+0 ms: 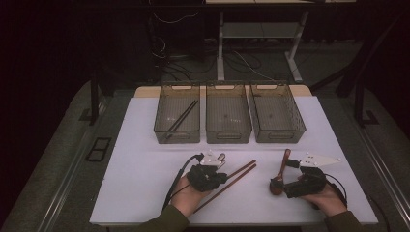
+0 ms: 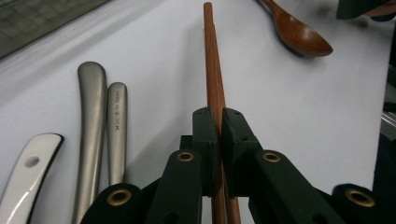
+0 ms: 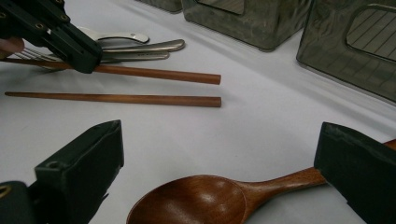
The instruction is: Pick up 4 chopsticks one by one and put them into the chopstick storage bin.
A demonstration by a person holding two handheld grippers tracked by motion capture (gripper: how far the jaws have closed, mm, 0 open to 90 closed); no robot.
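Note:
Two wooden chopsticks lie slanted on the white table top. My left gripper (image 1: 222,178) (image 2: 218,121) is shut on one chopstick (image 2: 212,60) (image 3: 159,73), gripping it partway along. The other chopstick (image 3: 116,99) (image 1: 244,173) lies loose beside it. In the right gripper view the left gripper (image 3: 86,56) sits at the upper left. A wooden spoon (image 1: 281,171) (image 3: 196,203) (image 2: 299,35) lies bowl-up to the right. My right gripper (image 1: 283,186) (image 3: 219,158) is open, with one jaw on each side of the spoon, not touching it.
Three clear bins stand in a row at the back: left (image 1: 176,136), middle (image 1: 228,136), right (image 1: 279,136). The left bin holds dark chopsticks (image 1: 183,117). Metal cutlery handles (image 2: 93,107) (image 3: 140,45) and a white handle (image 2: 28,172) lie beside the left gripper.

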